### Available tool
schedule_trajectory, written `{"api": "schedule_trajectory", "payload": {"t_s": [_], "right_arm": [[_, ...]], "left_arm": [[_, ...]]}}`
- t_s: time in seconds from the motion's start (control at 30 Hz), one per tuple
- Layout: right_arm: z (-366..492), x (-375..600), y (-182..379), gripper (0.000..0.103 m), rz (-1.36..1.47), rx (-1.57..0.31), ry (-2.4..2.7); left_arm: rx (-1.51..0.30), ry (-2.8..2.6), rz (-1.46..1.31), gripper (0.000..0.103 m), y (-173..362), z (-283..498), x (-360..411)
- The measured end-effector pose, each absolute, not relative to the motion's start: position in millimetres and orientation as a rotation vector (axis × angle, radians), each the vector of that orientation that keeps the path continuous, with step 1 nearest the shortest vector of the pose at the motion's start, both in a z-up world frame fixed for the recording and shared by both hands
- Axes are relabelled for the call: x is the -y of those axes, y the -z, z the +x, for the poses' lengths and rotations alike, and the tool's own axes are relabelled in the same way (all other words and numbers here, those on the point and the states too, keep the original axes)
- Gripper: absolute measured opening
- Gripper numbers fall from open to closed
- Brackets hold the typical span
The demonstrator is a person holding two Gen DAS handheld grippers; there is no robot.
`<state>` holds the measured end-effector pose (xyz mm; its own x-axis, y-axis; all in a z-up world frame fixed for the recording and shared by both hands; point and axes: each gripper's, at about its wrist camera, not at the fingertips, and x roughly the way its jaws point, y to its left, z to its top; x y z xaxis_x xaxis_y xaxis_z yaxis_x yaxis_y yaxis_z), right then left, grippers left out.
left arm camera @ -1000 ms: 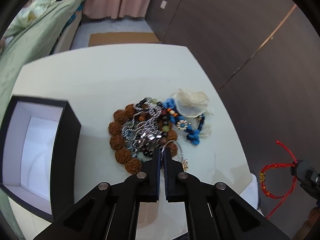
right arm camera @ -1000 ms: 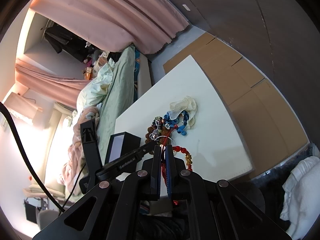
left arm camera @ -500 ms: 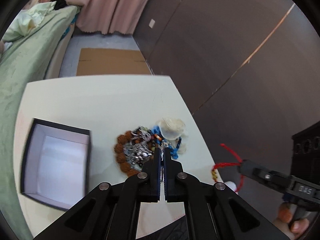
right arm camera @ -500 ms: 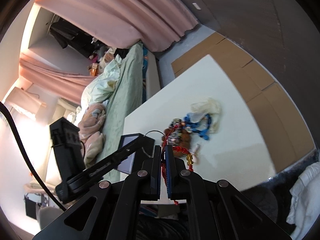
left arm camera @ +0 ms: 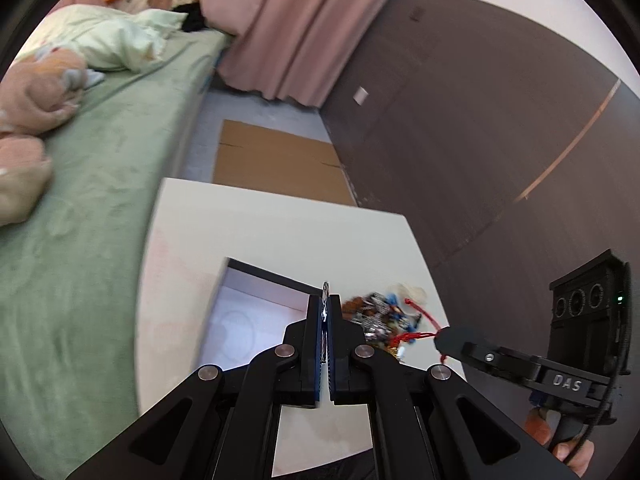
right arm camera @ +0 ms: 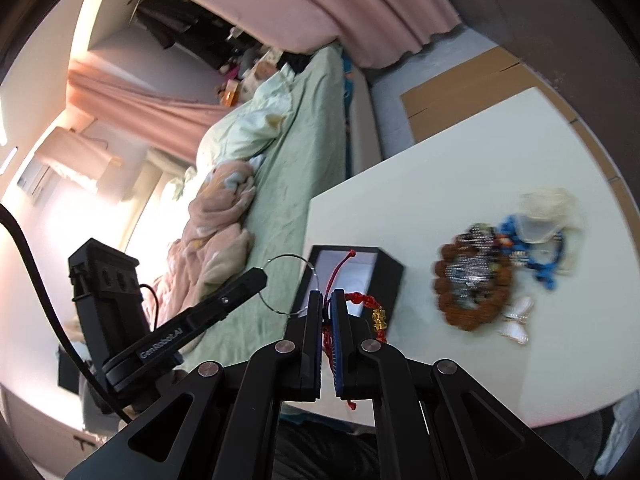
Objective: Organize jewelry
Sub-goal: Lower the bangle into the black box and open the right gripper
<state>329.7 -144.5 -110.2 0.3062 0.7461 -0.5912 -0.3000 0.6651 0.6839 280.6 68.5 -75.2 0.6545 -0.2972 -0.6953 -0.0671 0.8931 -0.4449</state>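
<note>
Both tools have risen off the pile toward the black box (right arm camera: 384, 268): left tool (left arm camera: 325, 308) clamped on wire hoop (right arm camera: 286, 284), right tool (right arm camera: 327, 300) on red cord bracelet (right arm camera: 362, 300), both above it, ready for boxing.

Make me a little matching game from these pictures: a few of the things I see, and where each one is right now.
Things:
1. thin silver wire hoop
2. red braided cord bracelet with a gold charm
3. brown wooden bead bracelet
4. black open box with white lining

Places:
A. lying in the pile on the white table
B. pinched in the left claw
C. standing on the table beside the pile
D. pinched in the right claw

Pairs: 1-B, 2-D, 3-A, 4-C
</note>
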Motion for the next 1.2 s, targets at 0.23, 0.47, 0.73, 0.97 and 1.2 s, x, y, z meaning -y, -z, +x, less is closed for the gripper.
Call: {"api": "schedule_trajectory", "payload": {"t_s": [0.23, 0.47, 0.73, 0.97, 1.2], "right_arm": [[341.7, 93.5, 124.3, 0.006, 0.463, -1.093, -0.763], [352.5, 56.3, 145.4, 0.033, 0.368, -1.201, -0.744], [343.8, 93.1, 140.1, 0.052, 0.395, -1.156, -0.707], [333.0, 140.3, 135.6, 0.052, 0.443, -1.125, -0.631], [321.6, 181.2, 136.3, 0.052, 0.492, -1.103, -0.583]], "left_arm": [[-0.848, 0.072, -0.463, 0.001, 74.0, 266.4, -100.5], [-0.850, 0.057, -0.478, 0.001, 75.0, 262.6, -115.2], [-0.881, 0.105, -0.487, 0.001, 89.0, 272.7, -96.3], [-0.918, 0.147, -0.495, 0.001, 103.1, 282.9, -73.6], [-0.981, 0.161, -0.481, 0.002, 117.5, 294.7, -57.4]]}}
